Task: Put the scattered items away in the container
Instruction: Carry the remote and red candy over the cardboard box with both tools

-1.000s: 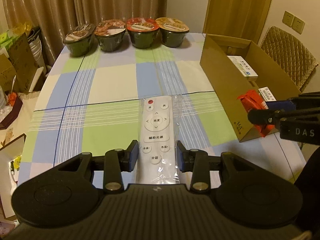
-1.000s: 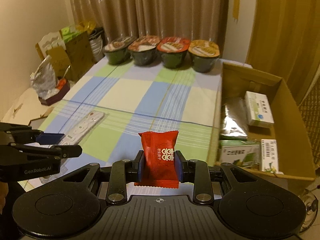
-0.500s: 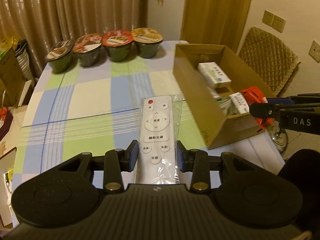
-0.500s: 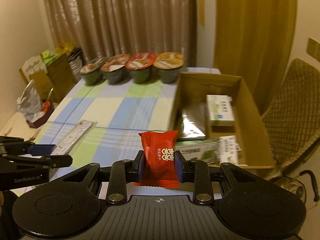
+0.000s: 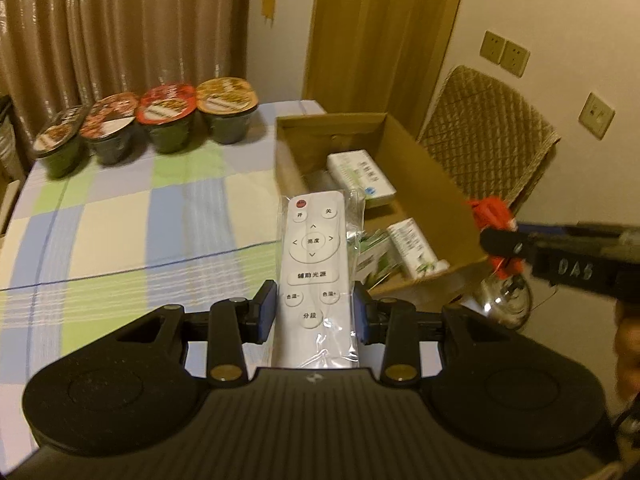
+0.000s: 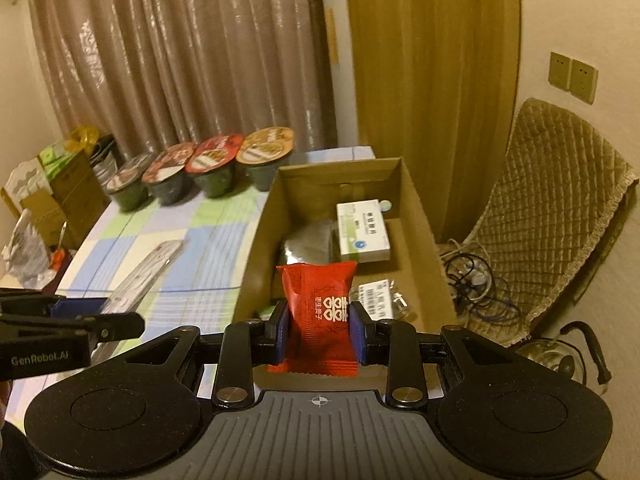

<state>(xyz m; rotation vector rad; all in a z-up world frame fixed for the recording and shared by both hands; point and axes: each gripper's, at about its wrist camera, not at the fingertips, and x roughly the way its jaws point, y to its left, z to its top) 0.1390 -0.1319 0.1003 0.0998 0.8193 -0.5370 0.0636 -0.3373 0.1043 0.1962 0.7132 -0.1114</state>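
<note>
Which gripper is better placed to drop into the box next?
Right, probably. The right gripper holds the red packet in front of the box opening, while the left gripper with the remote faces the box's near left wall.

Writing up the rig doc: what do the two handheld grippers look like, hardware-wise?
Both match: the left gripper and right gripper are matte black plastic, with a ribbed centre plate, two rounded side lobes with circular recesses, linkage arms on brass-coloured pivots, and blue finger pads. Seen side-on, the left body reads "GenRobot.AI", the right one "DAS". No cables or sleeves are visible.
</note>
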